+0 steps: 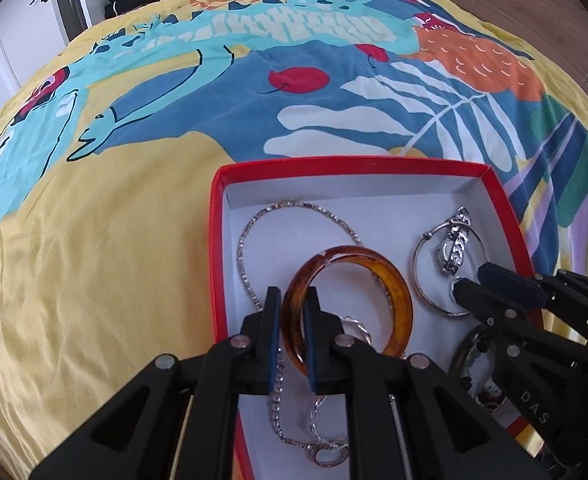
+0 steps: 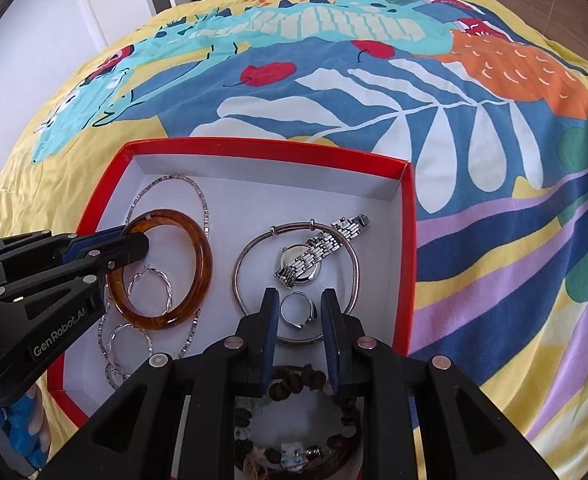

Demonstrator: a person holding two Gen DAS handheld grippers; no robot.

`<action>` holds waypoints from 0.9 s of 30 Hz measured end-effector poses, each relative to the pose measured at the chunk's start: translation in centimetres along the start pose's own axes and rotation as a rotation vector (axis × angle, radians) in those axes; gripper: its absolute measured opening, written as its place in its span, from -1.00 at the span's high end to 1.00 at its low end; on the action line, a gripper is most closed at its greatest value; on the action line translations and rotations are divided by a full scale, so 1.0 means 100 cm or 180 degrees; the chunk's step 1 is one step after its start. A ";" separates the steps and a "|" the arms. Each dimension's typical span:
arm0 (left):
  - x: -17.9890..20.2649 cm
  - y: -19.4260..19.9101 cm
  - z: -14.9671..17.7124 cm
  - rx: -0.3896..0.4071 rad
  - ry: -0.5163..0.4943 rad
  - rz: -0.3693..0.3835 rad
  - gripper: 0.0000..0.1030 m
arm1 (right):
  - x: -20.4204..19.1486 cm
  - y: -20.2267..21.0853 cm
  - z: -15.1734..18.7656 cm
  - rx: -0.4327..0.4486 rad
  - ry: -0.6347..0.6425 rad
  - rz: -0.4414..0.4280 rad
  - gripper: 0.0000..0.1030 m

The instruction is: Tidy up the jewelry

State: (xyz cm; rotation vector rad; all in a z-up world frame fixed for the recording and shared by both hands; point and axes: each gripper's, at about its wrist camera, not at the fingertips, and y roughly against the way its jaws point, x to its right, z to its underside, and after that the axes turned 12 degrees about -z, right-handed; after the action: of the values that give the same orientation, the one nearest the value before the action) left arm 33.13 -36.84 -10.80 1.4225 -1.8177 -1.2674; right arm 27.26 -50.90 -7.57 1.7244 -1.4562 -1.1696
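Jewelry lies gathered in a shallow red cardboard box with a white inside [image 1: 218,240], set on a bright yellow bedspread printed with blue, orange and teal shapes [image 1: 93,240]. Seen from the left wrist camera, the left gripper [image 1: 292,300] has its jaws pinching the near rim of a translucent amber-brown plastic bangle [image 1: 394,284], one blue-padded finger outside the ring and one inside. A thin silver chain necklace [image 1: 249,232] loops around and under the bangle. To the right lies a plain silver wire bangle [image 1: 418,272] with a small silver link-band wristwatch [image 1: 454,246] across it. The right gripper [image 1: 468,280] reaches in from the right edge, its tips over that wire bangle (the angle is too oblique to judge its jaws).

From the right wrist camera, the right gripper [image 2: 297,300] has its jaws spread, with a silver ring [image 2: 298,312] lying between the fingertips and touching neither. The ring sits inside the wire bangle [image 2: 237,276], just below the wristwatch [image 2: 318,254]. The left gripper [image 2: 137,240] grips the amber bangle [image 2: 201,272] at its left rim. Two twisted silver hoop earrings [image 2: 149,292] lie within and below that bangle, over the chain necklace [image 2: 203,200]. Under the right gripper sits a dark brown beaded bracelet [image 2: 294,384], nearest the camera.
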 end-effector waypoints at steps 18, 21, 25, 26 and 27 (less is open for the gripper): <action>-0.047 0.077 0.045 0.0388 0.0176 0.0196 0.46 | -0.037 0.068 0.033 0.0513 -0.0196 0.0085 0.07; -0.058 0.084 0.061 0.0411 0.0212 0.0189 0.44 | -0.050 0.074 0.045 0.0612 -0.0235 0.0054 0.05; -0.075 0.090 0.081 0.0419 0.0269 0.0149 0.43 | -0.071 0.078 0.061 0.0709 -0.0237 0.0004 -0.03; -0.081 0.092 0.087 0.0432 0.0289 0.0122 0.42 | -0.077 0.078 0.065 0.0732 -0.0229 -0.0020 -0.05; -0.086 0.094 0.092 0.0445 0.0310 0.0095 0.34 | -0.084 0.078 0.069 0.0755 -0.0200 -0.0026 -0.12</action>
State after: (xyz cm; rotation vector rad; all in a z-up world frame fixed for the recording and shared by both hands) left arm 24.04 -25.34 -5.23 1.4977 -1.8855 -1.0553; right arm 17.49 -43.88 -1.77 1.8660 -1.6844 -1.1004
